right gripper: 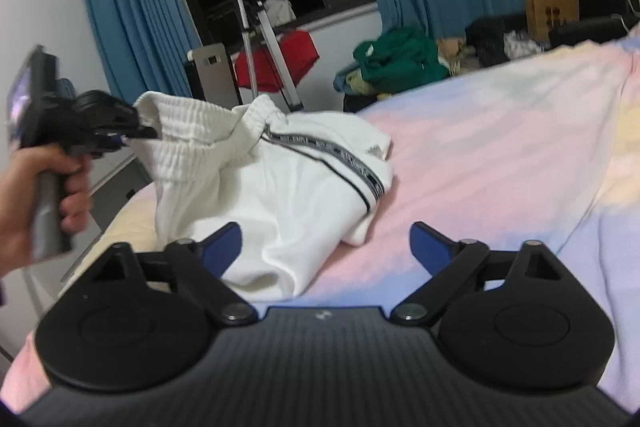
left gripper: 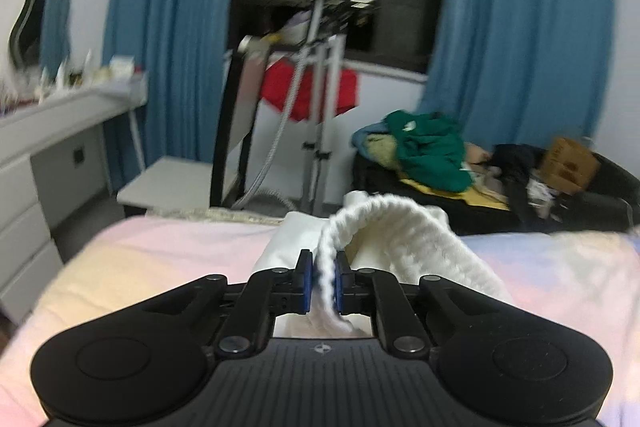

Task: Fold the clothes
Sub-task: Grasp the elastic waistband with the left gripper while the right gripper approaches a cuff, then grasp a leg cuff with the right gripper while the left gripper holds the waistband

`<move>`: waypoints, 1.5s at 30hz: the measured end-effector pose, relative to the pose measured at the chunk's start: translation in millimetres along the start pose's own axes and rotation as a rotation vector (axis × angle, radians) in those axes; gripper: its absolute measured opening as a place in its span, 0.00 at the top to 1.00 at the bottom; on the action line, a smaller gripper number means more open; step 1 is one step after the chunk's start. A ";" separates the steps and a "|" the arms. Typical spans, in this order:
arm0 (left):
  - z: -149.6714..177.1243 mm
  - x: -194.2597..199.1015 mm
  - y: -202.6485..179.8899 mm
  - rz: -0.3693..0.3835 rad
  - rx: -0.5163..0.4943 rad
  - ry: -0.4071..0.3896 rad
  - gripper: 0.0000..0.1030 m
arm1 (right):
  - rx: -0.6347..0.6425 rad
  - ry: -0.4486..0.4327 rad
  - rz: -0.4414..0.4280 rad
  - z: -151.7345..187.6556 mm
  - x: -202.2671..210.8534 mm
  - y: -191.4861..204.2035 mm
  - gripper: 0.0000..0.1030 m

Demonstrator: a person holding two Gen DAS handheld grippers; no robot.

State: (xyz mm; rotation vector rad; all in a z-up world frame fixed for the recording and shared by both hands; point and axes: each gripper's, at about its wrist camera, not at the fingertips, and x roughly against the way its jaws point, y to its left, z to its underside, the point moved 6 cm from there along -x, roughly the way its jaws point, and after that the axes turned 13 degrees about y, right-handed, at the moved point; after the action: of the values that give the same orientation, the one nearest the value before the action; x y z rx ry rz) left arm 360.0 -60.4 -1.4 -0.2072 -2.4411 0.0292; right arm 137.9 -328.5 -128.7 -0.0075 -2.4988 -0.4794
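Left wrist view: left hand-held gripper clenched on the ribbed waistband of the white shorts, lifted above the bed.

Right wrist view: right hand-held gripper released, hovering near the shorts' lower part. Only here: the striped side band, the crumpled body resting on the pastel bed, and the left hand-held gripper pinching the waistband.

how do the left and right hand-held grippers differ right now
1. The left hand-held gripper is shut on the white shorts' ribbed waistband; the right hand-held gripper is wide open and holds nothing.
2. The left lifts the waistband off the bed; the right hovers just short of the shorts' lower part, not touching.

Both are black with blue finger pads and point toward the window.
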 end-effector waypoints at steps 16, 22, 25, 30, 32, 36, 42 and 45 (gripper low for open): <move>159.4 122.6 31.8 0.020 -0.011 0.055 0.91 | 0.067 -0.057 -0.080 -1.5 66.4 38.2 0.30; 189.3 112.6 49.8 0.028 0.030 0.082 0.91 | 0.118 -0.017 -0.033 3.6 56.2 55.0 0.44; 190.1 104.2 62.4 0.044 0.076 0.087 0.90 | 0.136 0.021 -0.036 -11.3 34.3 69.6 0.46; 182.6 85.9 78.2 0.068 0.123 0.110 0.90 | 0.220 0.042 -0.065 -59.2 -6.8 117.7 0.45; 179.6 79.6 82.8 0.075 0.134 0.116 0.90 | 0.263 0.064 -0.070 -76.4 -27.1 139.3 0.45; 180.2 68.6 87.5 0.081 0.140 0.135 0.89 | 0.331 0.146 -0.029 -99.0 -75.6 168.3 0.45; 178.6 66.0 83.0 0.101 0.138 0.134 0.89 | 0.451 0.279 0.041 -111.0 -136.0 202.2 0.47; 180.0 63.8 83.6 0.109 0.139 0.137 0.89 | 0.503 0.335 0.078 -105.6 -152.8 210.4 0.52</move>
State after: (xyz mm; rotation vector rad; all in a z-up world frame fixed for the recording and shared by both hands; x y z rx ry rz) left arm 208.8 38.0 -105.9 -0.2704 -2.2789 0.2245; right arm 345.8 -152.2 -62.0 0.1587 -2.2111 0.1773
